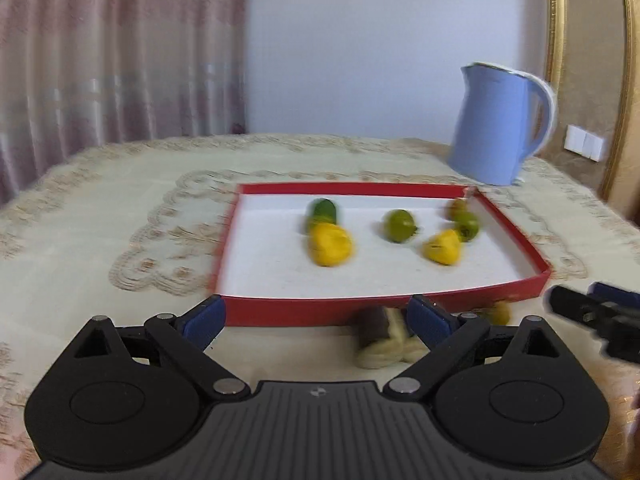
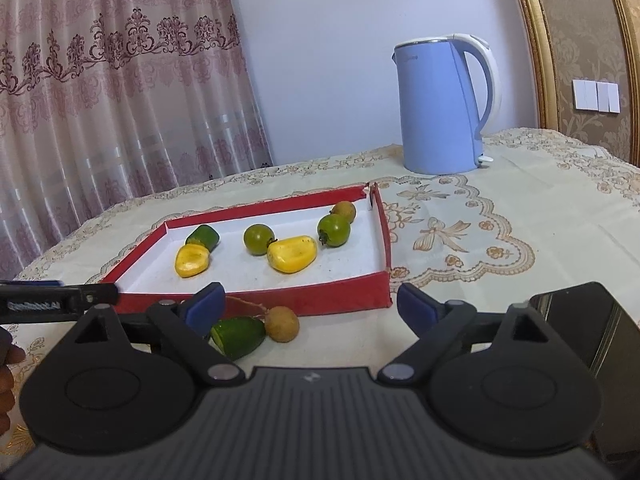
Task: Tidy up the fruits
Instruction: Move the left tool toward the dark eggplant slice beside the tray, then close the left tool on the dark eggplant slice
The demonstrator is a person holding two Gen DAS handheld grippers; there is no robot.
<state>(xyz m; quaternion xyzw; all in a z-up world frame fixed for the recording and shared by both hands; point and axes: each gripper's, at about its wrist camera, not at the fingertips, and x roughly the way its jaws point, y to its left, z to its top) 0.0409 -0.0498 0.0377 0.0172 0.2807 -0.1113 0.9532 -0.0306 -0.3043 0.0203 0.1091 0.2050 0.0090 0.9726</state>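
Note:
A red tray [image 2: 312, 294] with a white floor holds several fruits: two yellow pieces [image 2: 292, 254], green round fruits [image 2: 334, 230], a green cut piece [image 2: 204, 237] and a brown one [image 2: 345, 210]. On the cloth in front of the tray lie a green cut piece [image 2: 238, 336] and a small brown round fruit [image 2: 282, 323]. My right gripper [image 2: 308, 306] is open and empty above them. My left gripper [image 1: 316, 316] is open and empty at the tray's near wall [image 1: 320, 308], with a blurred pale and dark fruit [image 1: 382, 340] between its fingers.
A blue electric kettle [image 2: 444, 108] stands behind the tray on the embroidered tablecloth [image 2: 500, 216]. A dark object [image 2: 592, 344] lies at the right near edge. Curtains [image 2: 100, 100] hang at the back left. The left gripper's tip [image 2: 60, 300] shows at the left.

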